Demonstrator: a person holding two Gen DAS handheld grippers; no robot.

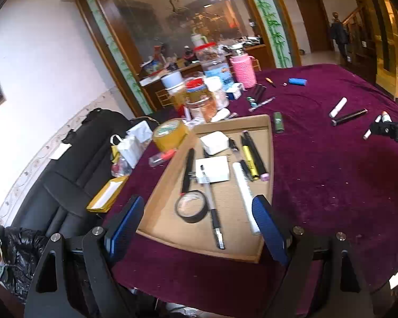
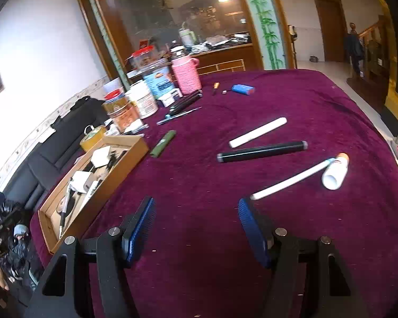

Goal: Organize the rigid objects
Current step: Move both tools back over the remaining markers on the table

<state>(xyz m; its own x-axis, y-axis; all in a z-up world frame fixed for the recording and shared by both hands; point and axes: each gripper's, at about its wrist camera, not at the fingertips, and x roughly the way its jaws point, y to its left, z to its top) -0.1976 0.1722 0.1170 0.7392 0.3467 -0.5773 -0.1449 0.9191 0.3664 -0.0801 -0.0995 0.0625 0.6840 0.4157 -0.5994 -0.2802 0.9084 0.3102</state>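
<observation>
A shallow cardboard tray (image 1: 262,124) lies on the purple tablecloth and holds pens, a yellow marker (image 1: 249,160), a black tape ring (image 1: 191,206), white boxes (image 1: 215,169) and a white stick. My left gripper (image 1: 199,206) is open and empty above the tray's near end. My right gripper (image 2: 196,206) is open and empty over bare cloth. Ahead of it lie a thin white stick (image 2: 289,181), a white tube (image 2: 335,171), a black cylinder (image 2: 262,151), a white bar (image 2: 257,132) and a green lighter (image 2: 163,143). The tray (image 2: 114,177) shows at its left.
Jars, a pink wrapped flask (image 2: 185,75), a yellow tape roll (image 1: 169,133) and boxes crowd the table's far left. A blue battery (image 2: 242,89) and pens (image 2: 185,100) lie farther back. A black sofa (image 1: 66,172) stands left of the table. The right gripper's tip (image 1: 392,129) shows in the left wrist view.
</observation>
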